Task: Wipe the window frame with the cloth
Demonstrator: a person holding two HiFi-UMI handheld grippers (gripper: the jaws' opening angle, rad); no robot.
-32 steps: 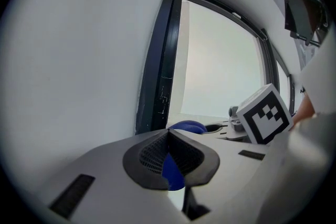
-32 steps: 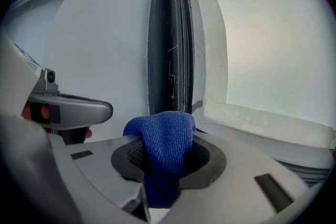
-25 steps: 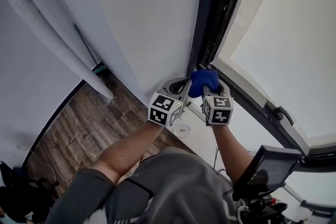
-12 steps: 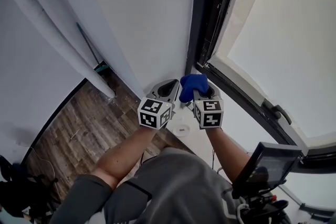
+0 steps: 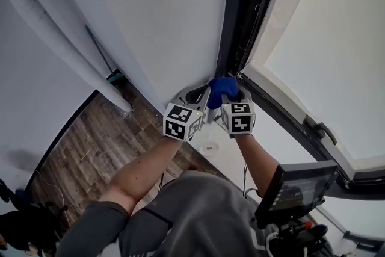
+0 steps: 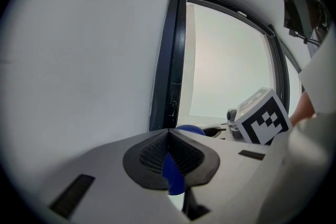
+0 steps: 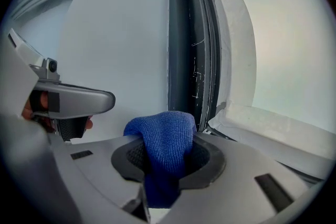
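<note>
Pointing at window frame [image 7: 185,34], cloth [image 7: 161,136] sits lengthwise in R gripper [image 7: 168,157].

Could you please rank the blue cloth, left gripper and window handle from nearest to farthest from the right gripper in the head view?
1. blue cloth, clamped in its jaws
2. left gripper, close beside, on the left
3. window handle, off right on the sash
</note>
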